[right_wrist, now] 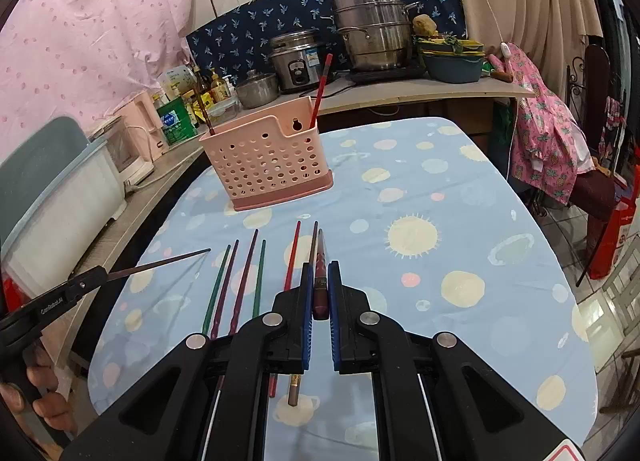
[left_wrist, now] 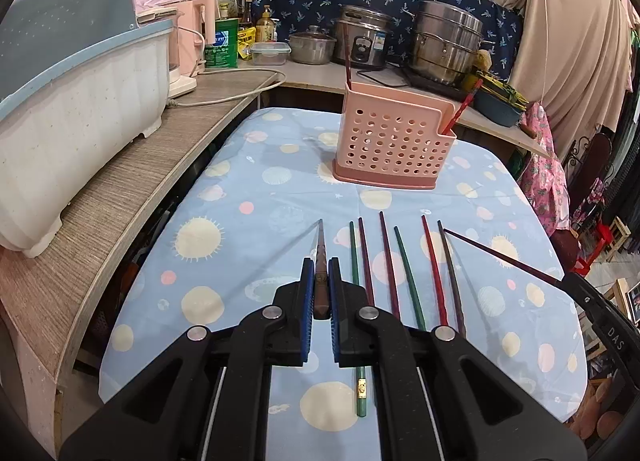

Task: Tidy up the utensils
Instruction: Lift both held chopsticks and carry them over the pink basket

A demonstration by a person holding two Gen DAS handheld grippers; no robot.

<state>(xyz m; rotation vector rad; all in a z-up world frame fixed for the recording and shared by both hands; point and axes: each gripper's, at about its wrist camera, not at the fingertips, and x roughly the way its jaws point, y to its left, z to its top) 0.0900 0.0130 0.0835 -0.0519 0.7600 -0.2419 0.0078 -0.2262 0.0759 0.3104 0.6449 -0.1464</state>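
Left wrist view: the left gripper is seen pinching a brown chopstick, its pads pressed together on the shaft, the tip pointing forward along the fingers and raised off the blue patterned tablecloth. In the right wrist view, the right gripper is likewise clamped on a dark red chopstick, also aimed ahead. Six more chopsticks are left lying side by side on the cloth, between the two grippers, their long axes running toward the far end of the table.

The pink perforated holder is placed upright ahead of both grippers, well apart from them; two chopsticks are already stood in it. It lies ahead and slightly right of the left gripper, ahead and to the left of the right one, neither clearly nearer. Each held stick would probably need carrying forward and tipping upright before being lowered into the holder's open top.
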